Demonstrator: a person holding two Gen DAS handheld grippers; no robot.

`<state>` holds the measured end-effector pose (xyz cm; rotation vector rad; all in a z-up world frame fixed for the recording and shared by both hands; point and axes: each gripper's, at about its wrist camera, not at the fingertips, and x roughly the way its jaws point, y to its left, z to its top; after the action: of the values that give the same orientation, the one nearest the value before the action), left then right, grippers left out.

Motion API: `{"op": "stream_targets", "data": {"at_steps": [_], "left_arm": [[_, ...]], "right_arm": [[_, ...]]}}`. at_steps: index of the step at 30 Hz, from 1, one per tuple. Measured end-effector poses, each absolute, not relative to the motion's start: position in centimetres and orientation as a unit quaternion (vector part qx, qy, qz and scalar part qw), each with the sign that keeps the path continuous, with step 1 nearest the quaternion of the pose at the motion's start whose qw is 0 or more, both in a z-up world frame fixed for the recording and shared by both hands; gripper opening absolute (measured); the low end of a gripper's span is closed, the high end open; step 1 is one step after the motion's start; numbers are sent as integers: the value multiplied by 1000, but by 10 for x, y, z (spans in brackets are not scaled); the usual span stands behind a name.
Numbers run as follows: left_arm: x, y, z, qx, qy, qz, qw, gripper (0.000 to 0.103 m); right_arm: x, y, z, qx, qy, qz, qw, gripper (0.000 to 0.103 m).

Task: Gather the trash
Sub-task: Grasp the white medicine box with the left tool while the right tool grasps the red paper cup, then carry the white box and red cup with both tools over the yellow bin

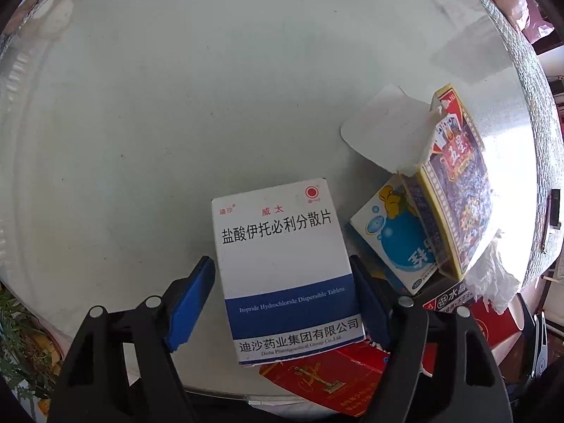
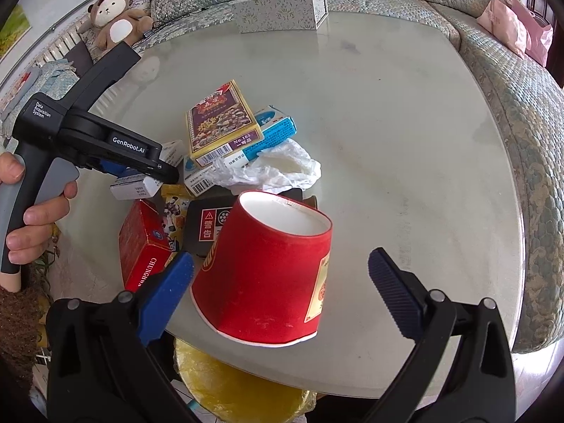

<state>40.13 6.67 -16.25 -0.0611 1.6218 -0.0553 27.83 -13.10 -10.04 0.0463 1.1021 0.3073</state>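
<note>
A white and blue medicine box [image 1: 285, 268] lies between the fingers of my left gripper [image 1: 282, 299]; the jaws stand open, the right pad close to the box, the left pad apart from it. In the right wrist view the left gripper [image 2: 148, 171] sits over the same box [image 2: 135, 187]. A red paper cup [image 2: 268, 275] stands upside down between the open fingers of my right gripper [image 2: 282, 296], touching neither pad. A pile of trash lies behind it: a playing-card box [image 2: 222, 123], a blue and white box [image 2: 271, 130], crumpled tissue [image 2: 278, 169], a red cigarette carton [image 2: 144, 243] and a black box [image 2: 208, 225].
The round glass table [image 2: 405, 141] has its near edge just under the cup. A yellow-lined bin [image 2: 239, 387] stands below that edge. A patterned tissue box [image 2: 282, 10] stands at the far side. A sofa [image 2: 528, 105] curves around the right, with a teddy bear [image 2: 112, 14] at the back left.
</note>
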Motion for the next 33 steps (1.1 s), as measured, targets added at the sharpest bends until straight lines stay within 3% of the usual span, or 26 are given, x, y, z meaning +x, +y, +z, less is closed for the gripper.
{"op": "stream_targets", "data": {"at_steps": [3,5,8,21,33], "left_arm": [[406,63,-171,-25,727,-27,686,74],[410,64,-177,-26,729,-28,684,67],[412,64,-178,-27,730,-30,682,62],[408,65,-169,-24,718,-32,695,61],[384,60,-95,-2,672,-26,740,60]], "right_arm": [[280,-131,-101,23,519,148,842,94],[281,-131,-102,29,522,151,839,69],[281,-133,-102,35,523,154,837,67],[274,-139,-88,28,507,150,848,64],[268,-157,-19,-15,455,108,884,64]]}}
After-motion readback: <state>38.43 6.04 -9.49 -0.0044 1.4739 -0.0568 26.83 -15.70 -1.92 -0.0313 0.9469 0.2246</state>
